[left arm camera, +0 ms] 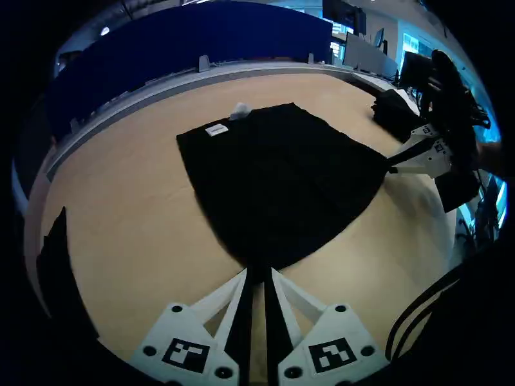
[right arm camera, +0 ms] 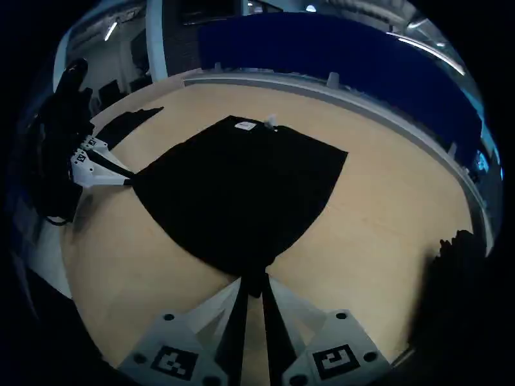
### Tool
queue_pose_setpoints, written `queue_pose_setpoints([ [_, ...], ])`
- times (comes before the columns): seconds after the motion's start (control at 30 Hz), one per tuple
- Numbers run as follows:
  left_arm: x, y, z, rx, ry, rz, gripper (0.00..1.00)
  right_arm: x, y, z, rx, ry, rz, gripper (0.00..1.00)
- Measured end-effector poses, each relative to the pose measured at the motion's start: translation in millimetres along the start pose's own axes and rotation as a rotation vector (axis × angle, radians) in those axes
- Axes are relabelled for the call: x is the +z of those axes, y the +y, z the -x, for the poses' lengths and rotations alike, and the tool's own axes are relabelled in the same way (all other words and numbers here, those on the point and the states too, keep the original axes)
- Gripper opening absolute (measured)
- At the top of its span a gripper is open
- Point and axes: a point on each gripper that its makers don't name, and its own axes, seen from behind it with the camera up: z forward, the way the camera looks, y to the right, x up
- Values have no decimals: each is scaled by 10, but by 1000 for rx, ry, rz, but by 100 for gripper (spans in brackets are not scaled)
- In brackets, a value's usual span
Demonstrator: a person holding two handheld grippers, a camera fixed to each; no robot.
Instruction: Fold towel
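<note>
The left gripper (left arm camera: 257,273) pinches one corner of the black towel (left arm camera: 283,174) on the counter (left arm camera: 129,212). The right gripper (right arm camera: 255,283) pinches another.

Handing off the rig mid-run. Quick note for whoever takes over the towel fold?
Left gripper: shut on one corner of the black towel.
Right gripper: shut on the neighbouring corner along the same edge.
Towel: spread flat on the wooden table, with its white label at the opposite edge and a small white object just beyond that edge.
Done: both corners pinched.
Left: no fold visible yet. Probably lift both corners, carry them over to the label edge, and release.
</note>
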Motion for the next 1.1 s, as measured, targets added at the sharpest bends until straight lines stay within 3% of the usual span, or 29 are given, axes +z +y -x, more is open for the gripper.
queue_pose_setpoints([
  [0.57,-440,85,-232,-49,43,-15,11,-303,-41,-197,-15,28,1,15],
  [1.1,-946,297,-341,-93,52,-8,11,-829,-173,-372,-20,36,-17,15],
])
